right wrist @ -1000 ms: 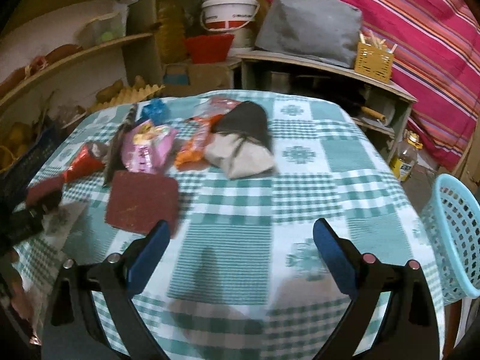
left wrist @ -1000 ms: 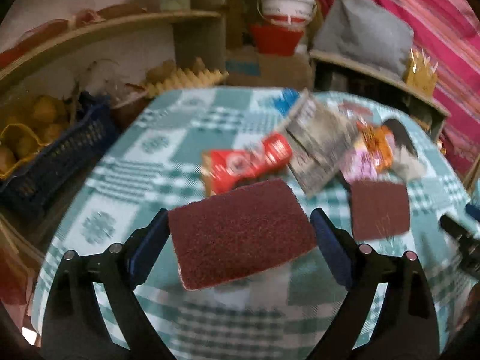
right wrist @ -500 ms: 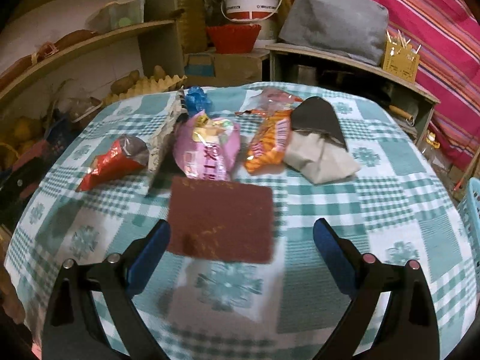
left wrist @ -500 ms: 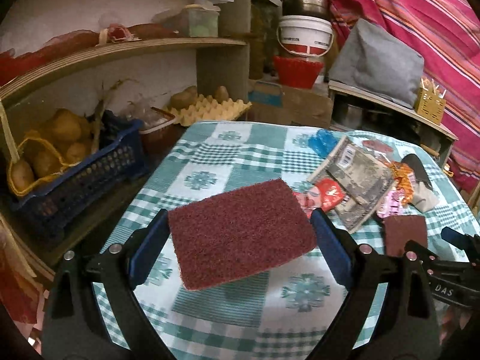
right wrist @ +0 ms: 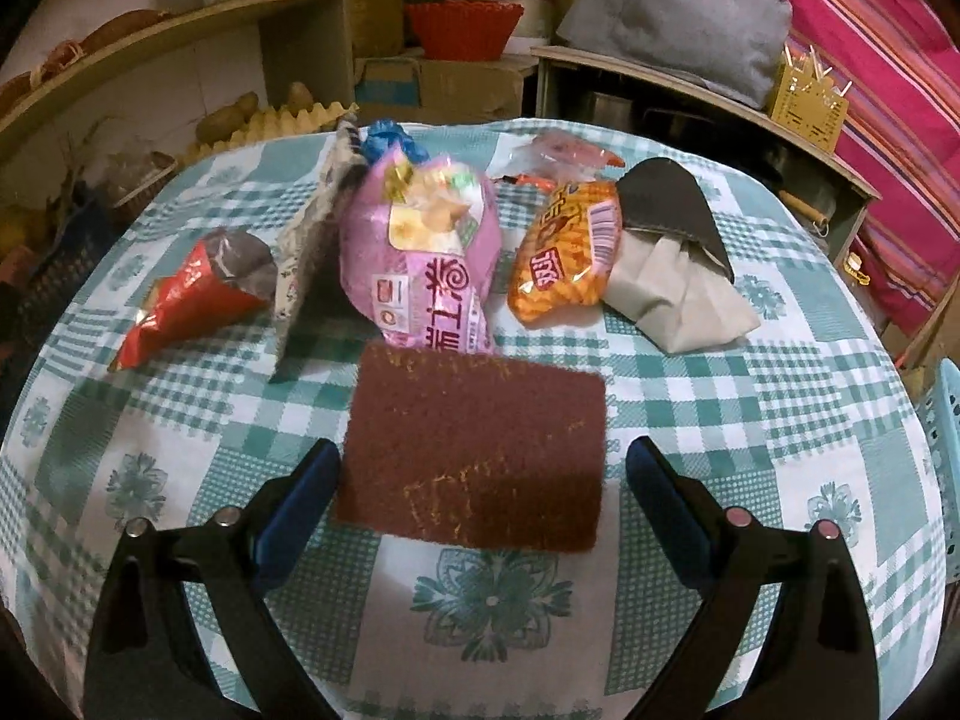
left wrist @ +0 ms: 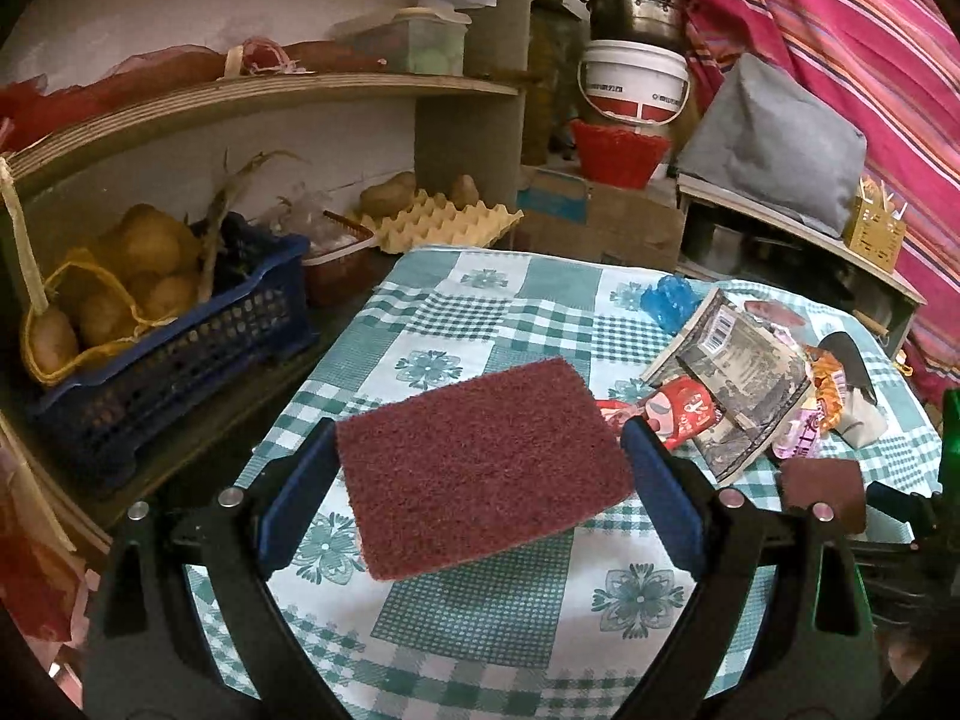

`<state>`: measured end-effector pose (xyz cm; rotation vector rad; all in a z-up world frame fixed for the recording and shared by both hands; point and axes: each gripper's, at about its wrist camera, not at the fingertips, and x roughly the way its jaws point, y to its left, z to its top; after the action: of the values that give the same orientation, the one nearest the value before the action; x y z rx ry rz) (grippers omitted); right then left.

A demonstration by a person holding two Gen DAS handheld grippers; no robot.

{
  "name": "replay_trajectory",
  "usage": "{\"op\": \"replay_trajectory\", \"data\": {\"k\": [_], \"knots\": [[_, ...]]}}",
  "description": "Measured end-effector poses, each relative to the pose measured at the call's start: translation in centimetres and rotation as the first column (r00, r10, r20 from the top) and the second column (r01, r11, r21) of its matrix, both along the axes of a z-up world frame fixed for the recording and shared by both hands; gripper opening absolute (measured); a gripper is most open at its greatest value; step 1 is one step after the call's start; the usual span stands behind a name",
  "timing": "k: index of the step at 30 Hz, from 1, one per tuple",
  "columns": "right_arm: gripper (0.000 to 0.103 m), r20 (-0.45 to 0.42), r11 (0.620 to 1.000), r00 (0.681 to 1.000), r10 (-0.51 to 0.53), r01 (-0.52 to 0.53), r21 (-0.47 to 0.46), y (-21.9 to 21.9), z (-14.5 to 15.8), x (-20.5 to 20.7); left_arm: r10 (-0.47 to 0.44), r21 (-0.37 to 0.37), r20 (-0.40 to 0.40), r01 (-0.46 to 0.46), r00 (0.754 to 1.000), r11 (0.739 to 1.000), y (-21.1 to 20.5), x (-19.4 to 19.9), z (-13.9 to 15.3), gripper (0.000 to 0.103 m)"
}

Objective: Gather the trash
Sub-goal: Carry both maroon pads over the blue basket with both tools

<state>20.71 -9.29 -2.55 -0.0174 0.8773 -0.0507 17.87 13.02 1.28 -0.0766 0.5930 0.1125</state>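
My left gripper [left wrist: 480,468] pinches a maroon rectangular scouring pad [left wrist: 483,468] edge to edge, held above the green checked tablecloth [left wrist: 480,618]. My right gripper [right wrist: 480,480] is spread wide, empty, over a second maroon scouring pad [right wrist: 474,450] lying flat just below the pink snack bag [right wrist: 420,252].

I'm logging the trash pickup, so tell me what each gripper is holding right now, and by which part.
The left gripper holds a maroon scouring pad by its two short edges. The right gripper holds nothing; it is open around a second pad lying on the table.
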Motion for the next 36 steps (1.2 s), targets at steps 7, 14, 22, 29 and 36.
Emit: {"op": "replay_trajectory", "data": {"k": [7, 14, 22, 29, 36], "knots": [[0.086, 0.015, 0.999, 0.999, 0.037, -0.037, 0.007, -0.2, 0.2, -0.2, -0.010, 0.029, -0.006, 0.011, 1.000, 1.000, -1.0, 0.1, -0.1, 0.090], [0.086, 0.057, 0.999, 0.998, 0.032, -0.034, 0.030, -2.9, 1.8, -1.5, -0.023, 0.021, 0.010, 0.023, 1.000, 1.000, -2.1, -0.1, 0.7, 0.090], [0.086, 0.136, 0.996, 0.990, 0.049, -0.058, 0.064, -7.4, 4.7, -3.6, -0.072, 0.031, 0.038, 0.071, 0.997, 0.997, -6.1, -0.4, 2.3, 0.090], [0.086, 0.195, 0.999, 0.981, 0.003, -0.012, 0.048, -13.2, 6.9, -5.2, -0.146, 0.045, 0.071, 0.143, 0.987, 0.989, -10.8, -1.3, 3.7, 0.090], [0.086, 0.234, 0.993, 0.965, -0.116, 0.105, 0.060, -21.3, 8.2, -7.6, -0.242, 0.039, 0.076, 0.240, 0.967, 0.970, -16.8, -1.5, 4.1, 0.090]]}}
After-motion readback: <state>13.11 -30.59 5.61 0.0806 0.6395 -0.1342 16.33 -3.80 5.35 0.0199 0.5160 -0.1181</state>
